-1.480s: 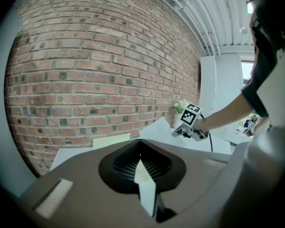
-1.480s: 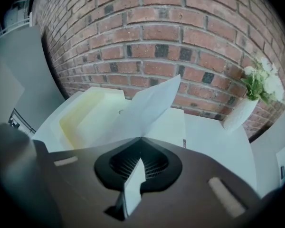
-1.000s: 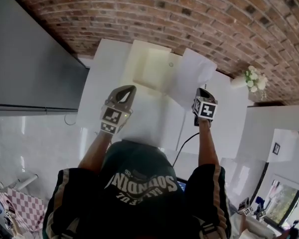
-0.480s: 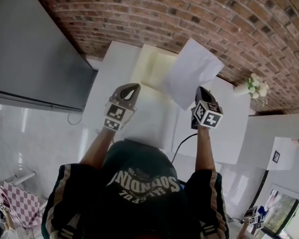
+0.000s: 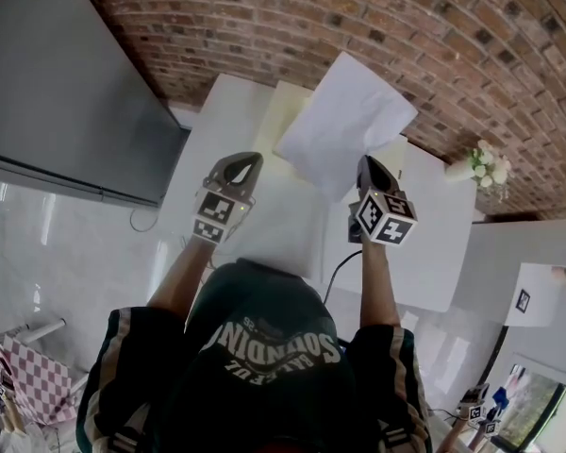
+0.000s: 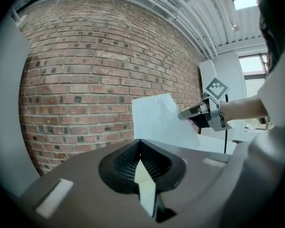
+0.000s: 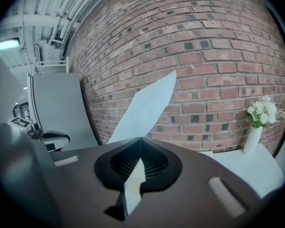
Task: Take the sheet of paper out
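Above the white tabletop point(image 5: 434, 253) in the head view: sheet of paper point(image 5: 344, 121) held up clear of the surface, in front of the brick wall point(image 5: 406, 36), pinched at its near right corner by the right gripper point(image 5: 363, 165). To the left, across a gap, left gripper point(image 5: 247, 161) with its tip at the left edge of a cream folder point(image 5: 285, 111) lying on the tabletop under and behind the paper. Far right, against the wall, a small vase of white flowers point(image 5: 481, 159). Far left, a large grey panel point(image 5: 57, 92).

In the left gripper view: left gripper point(image 6: 140, 144) closed, with a thin cream edge clamped between the jaws, matching the cream folder in colour. Beyond and to the right, the sheet of paper point(image 6: 156, 118) standing in the air before the brick wall point(image 6: 95, 70), its right corner in the tip of the right gripper point(image 6: 186, 113).

In the right gripper view: right gripper point(image 7: 140, 140) shut tight on the sheet of paper point(image 7: 147, 108), which runs through the jaws and rises up and to the right beyond them, slightly curved. Right of it, the white flowers point(image 7: 262, 113) by the brick wall point(image 7: 213, 46); left, the grey panel point(image 7: 57, 103).
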The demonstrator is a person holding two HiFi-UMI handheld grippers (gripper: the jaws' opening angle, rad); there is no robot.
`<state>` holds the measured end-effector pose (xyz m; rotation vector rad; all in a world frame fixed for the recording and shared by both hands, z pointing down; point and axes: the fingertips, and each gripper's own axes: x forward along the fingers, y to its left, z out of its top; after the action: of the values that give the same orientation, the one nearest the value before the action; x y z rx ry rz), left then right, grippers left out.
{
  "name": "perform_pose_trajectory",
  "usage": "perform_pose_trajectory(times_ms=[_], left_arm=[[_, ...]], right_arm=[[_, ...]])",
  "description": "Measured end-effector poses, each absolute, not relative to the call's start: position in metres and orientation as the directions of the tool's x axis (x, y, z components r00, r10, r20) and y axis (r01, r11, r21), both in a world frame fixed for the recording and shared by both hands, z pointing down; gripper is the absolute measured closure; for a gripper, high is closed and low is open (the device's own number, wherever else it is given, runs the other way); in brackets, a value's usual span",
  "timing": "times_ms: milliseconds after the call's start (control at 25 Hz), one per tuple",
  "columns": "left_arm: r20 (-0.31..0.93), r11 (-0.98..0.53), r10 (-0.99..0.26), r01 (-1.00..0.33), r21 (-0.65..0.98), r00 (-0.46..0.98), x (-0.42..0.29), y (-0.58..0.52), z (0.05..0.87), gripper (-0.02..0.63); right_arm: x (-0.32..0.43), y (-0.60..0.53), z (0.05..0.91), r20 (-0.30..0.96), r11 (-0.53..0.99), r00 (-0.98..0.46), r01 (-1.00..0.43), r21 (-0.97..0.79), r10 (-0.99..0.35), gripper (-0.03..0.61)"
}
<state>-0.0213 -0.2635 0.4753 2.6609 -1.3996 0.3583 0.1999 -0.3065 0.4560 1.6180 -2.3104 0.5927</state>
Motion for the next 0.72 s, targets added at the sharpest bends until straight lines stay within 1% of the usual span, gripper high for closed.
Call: perform_pose_trajectory(times_ms=[600,720], left_arm=[[0.254,-0.564,-0.800,-0.825,-0.009,0.544,-0.026,-0.259,0.473,0.603],[0.272,-0.565,-0.795,-0.825,-0.004,0.543,-0.027,-0.258,0.476,0.603]], right_arm=[[0.182,-0.295,0.461,0.441,0.340,-0.385,-0.923,-0.181,-0.810,0.577],[0.183,-0.294,0.465,0.449,0.334,-0.380,-0.925,-0.182,-0.809,0.577]])
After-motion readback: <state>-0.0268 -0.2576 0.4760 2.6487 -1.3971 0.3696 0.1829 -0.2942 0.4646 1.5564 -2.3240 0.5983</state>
